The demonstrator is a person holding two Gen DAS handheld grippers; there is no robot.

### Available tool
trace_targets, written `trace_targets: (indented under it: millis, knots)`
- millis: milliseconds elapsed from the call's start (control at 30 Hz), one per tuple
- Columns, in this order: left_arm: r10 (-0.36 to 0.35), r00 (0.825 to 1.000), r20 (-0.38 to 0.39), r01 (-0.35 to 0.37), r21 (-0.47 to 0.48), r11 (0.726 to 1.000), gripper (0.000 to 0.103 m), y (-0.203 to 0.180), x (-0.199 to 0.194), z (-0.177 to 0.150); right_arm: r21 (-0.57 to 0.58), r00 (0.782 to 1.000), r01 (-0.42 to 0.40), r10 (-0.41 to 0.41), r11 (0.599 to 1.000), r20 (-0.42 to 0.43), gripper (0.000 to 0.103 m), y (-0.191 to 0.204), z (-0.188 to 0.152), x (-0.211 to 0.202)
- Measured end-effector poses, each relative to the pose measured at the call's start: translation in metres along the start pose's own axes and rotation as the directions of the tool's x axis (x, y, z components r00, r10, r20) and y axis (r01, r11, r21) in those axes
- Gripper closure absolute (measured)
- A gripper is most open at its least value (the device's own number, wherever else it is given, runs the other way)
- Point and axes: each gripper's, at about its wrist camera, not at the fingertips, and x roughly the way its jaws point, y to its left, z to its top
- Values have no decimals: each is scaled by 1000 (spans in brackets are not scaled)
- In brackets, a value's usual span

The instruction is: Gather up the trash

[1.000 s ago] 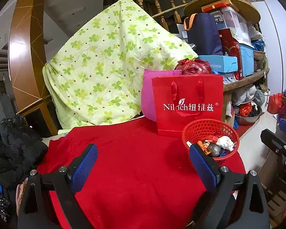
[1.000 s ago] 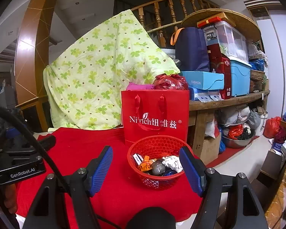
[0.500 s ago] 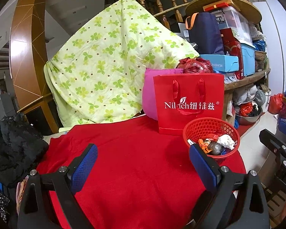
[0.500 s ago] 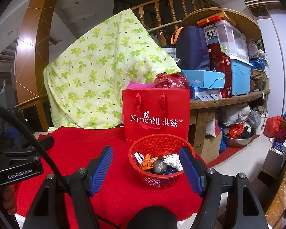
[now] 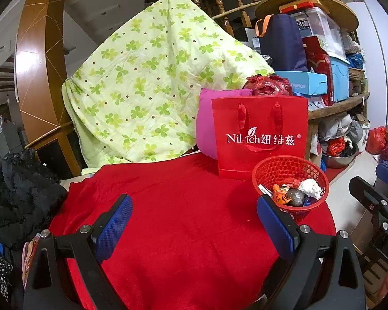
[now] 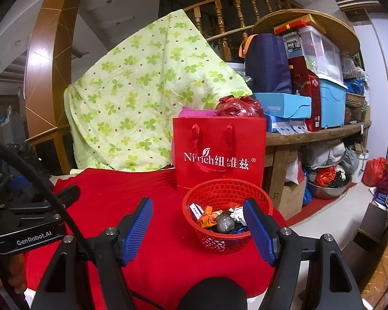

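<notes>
A red mesh basket [image 5: 274, 165] [image 6: 209, 235] stands on the red tablecloth [image 5: 183, 222] [image 6: 147, 186] at its right side. It holds several pieces of trash: a white crumpled wad [image 5: 310, 187], a grey ball [image 6: 224, 222], an orange wrapper [image 6: 207, 218]. My left gripper [image 5: 194, 223] is open and empty, hovering over the cloth left of the basket. My right gripper [image 6: 198, 226] is open and empty, with the basket just ahead between its fingers.
A red paper bag [image 5: 258, 142] [image 6: 219, 155] stands behind the basket, with a pink cushion [image 5: 205, 129] and a green floral quilt [image 5: 152, 82] behind it. Black clothing [image 5: 20, 196] lies at the left. A cluttered wooden shelf [image 6: 318, 131] is at the right.
Both views shifted only slightly; the basket sits a little higher in the right wrist view. Both grippers stay open and empty.
</notes>
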Motion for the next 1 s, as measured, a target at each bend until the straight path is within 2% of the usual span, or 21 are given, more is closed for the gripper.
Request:
trace_targets:
  millis: [1000]
  knots:
    - [18, 1000, -24, -19, -33, 999, 6, 21, 5, -8, -39, 1000, -25, 24, 999, -12, 28, 23, 2, 11]
